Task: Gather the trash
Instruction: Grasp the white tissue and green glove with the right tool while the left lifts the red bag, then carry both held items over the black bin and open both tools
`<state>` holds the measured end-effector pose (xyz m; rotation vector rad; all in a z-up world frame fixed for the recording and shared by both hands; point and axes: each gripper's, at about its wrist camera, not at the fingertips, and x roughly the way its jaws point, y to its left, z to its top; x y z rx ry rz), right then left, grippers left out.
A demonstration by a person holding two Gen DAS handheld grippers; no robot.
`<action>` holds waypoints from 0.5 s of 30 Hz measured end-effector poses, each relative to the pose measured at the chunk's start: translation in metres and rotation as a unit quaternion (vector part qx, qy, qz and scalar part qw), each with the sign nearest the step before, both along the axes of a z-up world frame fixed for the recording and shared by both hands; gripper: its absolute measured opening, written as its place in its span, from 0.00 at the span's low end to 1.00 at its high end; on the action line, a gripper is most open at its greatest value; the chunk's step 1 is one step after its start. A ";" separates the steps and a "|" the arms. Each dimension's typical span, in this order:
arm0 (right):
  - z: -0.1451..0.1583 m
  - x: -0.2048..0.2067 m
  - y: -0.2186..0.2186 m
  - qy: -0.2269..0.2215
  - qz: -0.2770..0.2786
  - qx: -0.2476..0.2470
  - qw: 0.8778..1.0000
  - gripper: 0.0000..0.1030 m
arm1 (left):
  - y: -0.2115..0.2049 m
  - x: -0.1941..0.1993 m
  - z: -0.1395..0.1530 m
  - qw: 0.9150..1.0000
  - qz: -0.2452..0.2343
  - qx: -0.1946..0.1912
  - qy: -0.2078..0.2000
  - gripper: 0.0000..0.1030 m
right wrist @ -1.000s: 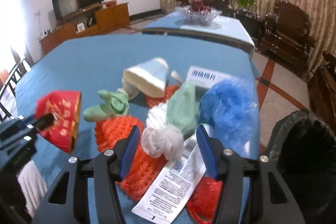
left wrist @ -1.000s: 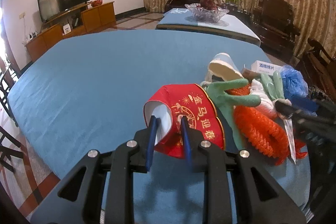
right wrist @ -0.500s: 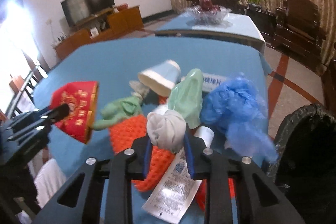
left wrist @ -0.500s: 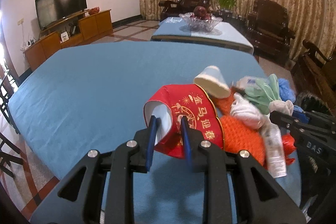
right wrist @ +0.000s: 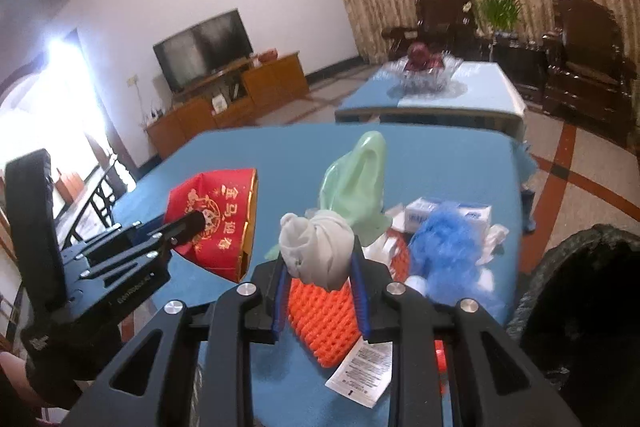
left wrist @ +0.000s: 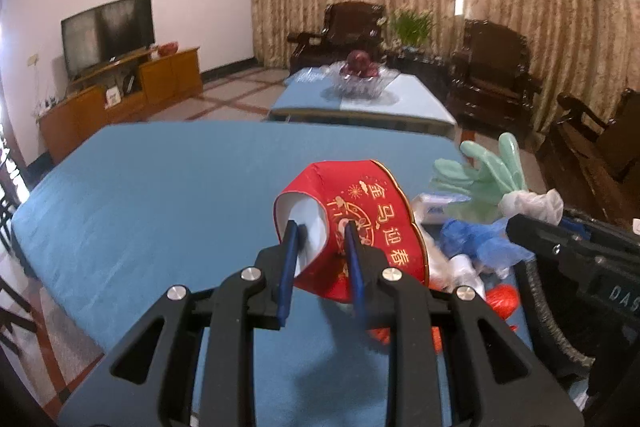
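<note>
Trash is held in both tools above the blue bench [left wrist: 160, 187]. The left tool [left wrist: 322, 247] is clamped on a red paper cup [left wrist: 360, 227] with gold characters, one finger inside its white mouth and one on the printed outside, the cup lifted off the bench and lying on its side. The right tool [right wrist: 320, 275] is clamped on a white wad [right wrist: 316, 251] knotted to a pale green glove [right wrist: 360, 179], which stands up from the grip.

Below and beyond the right tool lies the pile still on the bench: an orange foam net [right wrist: 320, 319], a printed white wrapper [right wrist: 360, 375] partly under the net's near edge, a blue plastic bag [right wrist: 448, 255] just beside the net, and a small white box [right wrist: 448, 213] with blue print behind the bag. A black bin bag [right wrist: 580, 287] gapes at the bench's right edge.

Farther back stand a second bench with a glass fruit bowl [left wrist: 358, 83], dark wooden armchairs [left wrist: 492, 67], a television [left wrist: 108, 31] on a wooden cabinet, and patterned curtains.
</note>
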<state>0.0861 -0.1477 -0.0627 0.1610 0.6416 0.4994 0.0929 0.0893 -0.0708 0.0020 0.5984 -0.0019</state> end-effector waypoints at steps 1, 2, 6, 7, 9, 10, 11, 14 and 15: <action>0.006 -0.004 -0.004 -0.006 -0.005 0.002 1.000 0.26 | -0.004 0.000 0.004 1.000 -0.007 -0.001 -0.004 0.22; 0.010 -0.007 -0.009 -0.012 -0.009 0.002 1.000 0.26 | -0.011 0.000 0.008 1.000 -0.018 -0.003 -0.008 0.22; 0.030 -0.024 -0.041 -0.036 -0.047 -0.005 0.998 0.26 | -0.036 0.001 0.016 0.998 -0.056 -0.007 -0.016 0.22; 0.033 -0.029 -0.051 -0.039 -0.060 -0.006 0.997 0.26 | -0.046 0.002 0.017 0.997 -0.069 -0.011 -0.016 0.22; 0.037 -0.037 -0.072 -0.039 -0.085 -0.008 0.996 0.26 | -0.062 0.004 0.017 0.996 -0.090 -0.015 -0.015 0.22; 0.037 -0.042 -0.083 -0.039 -0.101 -0.011 0.994 0.26 | -0.071 0.006 0.017 0.995 -0.101 -0.015 -0.015 0.22; 0.036 -0.047 -0.095 -0.039 -0.117 -0.017 0.992 0.26 | -0.085 0.007 0.016 0.993 -0.118 -0.016 -0.014 0.22; 0.033 -0.057 -0.123 -0.035 -0.156 -0.030 0.987 0.26 | -0.115 0.009 0.010 0.988 -0.153 -0.017 -0.011 0.22; 0.031 -0.061 -0.135 -0.031 -0.172 -0.033 0.984 0.26 | -0.126 0.011 0.007 0.986 -0.164 -0.017 -0.008 0.22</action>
